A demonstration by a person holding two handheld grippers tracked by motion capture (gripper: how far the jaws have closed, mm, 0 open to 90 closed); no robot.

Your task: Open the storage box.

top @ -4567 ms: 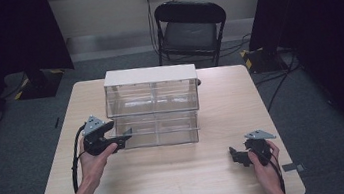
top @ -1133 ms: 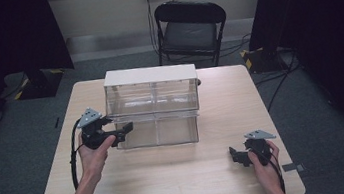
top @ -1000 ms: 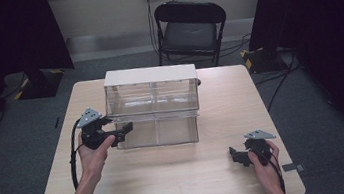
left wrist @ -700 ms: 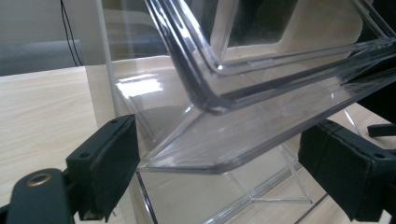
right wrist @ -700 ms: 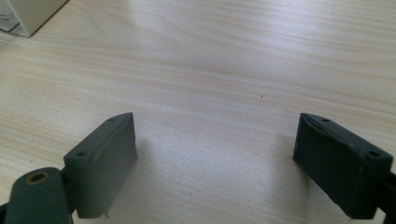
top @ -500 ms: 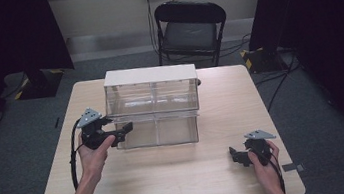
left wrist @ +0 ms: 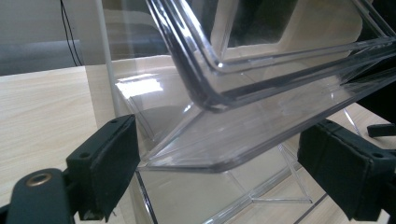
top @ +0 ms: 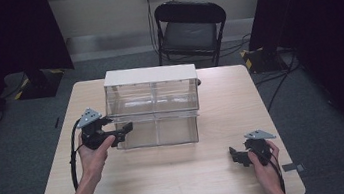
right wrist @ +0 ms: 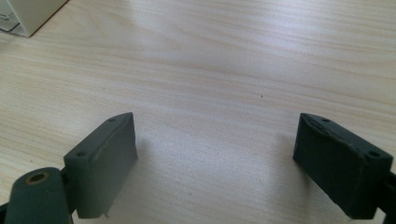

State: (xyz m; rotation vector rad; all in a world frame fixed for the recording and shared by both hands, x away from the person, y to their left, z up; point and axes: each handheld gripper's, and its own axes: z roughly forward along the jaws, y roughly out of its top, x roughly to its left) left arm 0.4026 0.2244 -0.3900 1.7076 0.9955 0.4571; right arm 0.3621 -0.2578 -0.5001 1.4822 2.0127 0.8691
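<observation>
On the light wooden tabletop point(top: 170, 178), toward its far middle, sits a clear plastic 2-tier drawer cabinet with a white top point(top: 151, 92); its lower clear drawer point(top: 159, 131) is pulled out toward the person. Left gripper point(top: 123, 131) is level at the drawer's front left corner. From the left gripper view, the drawer's clear rim point(left wrist: 261, 116) lies between the 2 black fingers point(left wrist: 105, 163), which stand spread with a gap on each side (no pad seen pressing the plastic). Right gripper point(top: 237, 157) rests low near the tabletop's front right, well apart from the cabinet, held in the right hand point(top: 266, 165). Its fingers point(right wrist: 105, 161) are spread wide over bare wood, nothing between them.
</observation>
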